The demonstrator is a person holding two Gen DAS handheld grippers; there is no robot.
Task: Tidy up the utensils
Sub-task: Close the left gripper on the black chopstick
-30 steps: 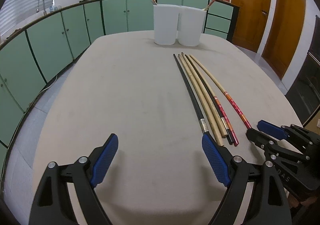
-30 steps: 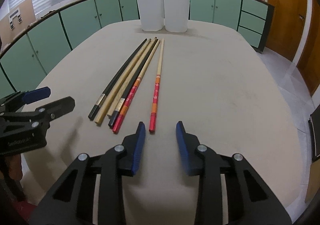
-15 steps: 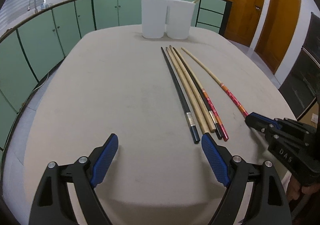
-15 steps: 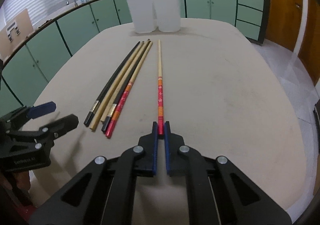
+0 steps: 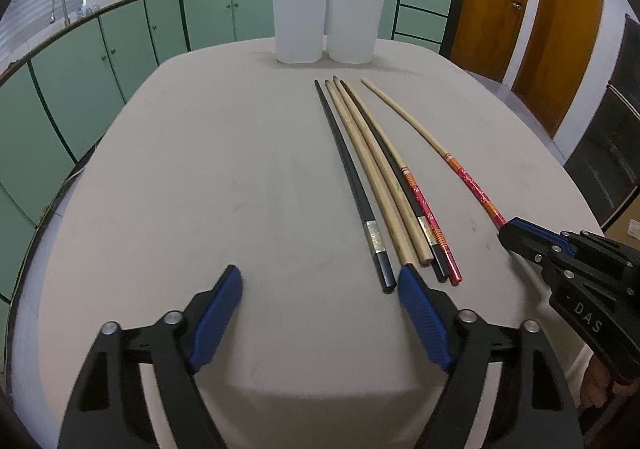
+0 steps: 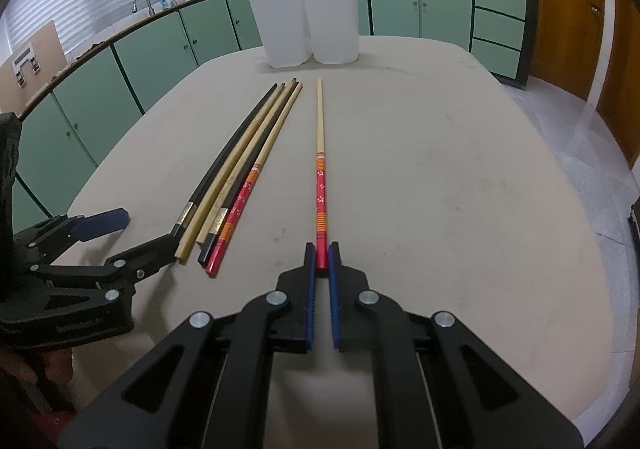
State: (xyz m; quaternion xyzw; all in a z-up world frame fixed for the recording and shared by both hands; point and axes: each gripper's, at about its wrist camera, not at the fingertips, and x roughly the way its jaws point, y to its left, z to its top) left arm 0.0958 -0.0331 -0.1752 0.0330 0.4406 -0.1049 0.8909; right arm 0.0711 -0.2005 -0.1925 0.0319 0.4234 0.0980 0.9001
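While our right gripper pinches the very end of the red flower chopstick, the rest of that stick lies flat on the table, pointing straight out from our fingers. We hold only the tip, so the long stick could swing or droop when we lift it. It could slip out and roll. Its far end might also bump a rim instead of going inside when we reach the two white cups far ahead of our fingers.

Our left gripper is closing, and nothing sits between its fingers yet. The bunch of chopsticks lies just outside the right finger of that gripper. The dark stick with the silver band ends right beside that blue pad. If we keep closing here, we think we will grab only air. The finger might also push the stick ends and scatter the tidy row.

Our right camera shows the blue pads squeezing the red end. Our left camera shows that grip only from the side, so we cannot see both pads there. Our left camera shows the wide gap between our left fingers. Our right camera shows those fingers from the side, with one tip touching or nearly touching the stick ends; we cannot tell which.
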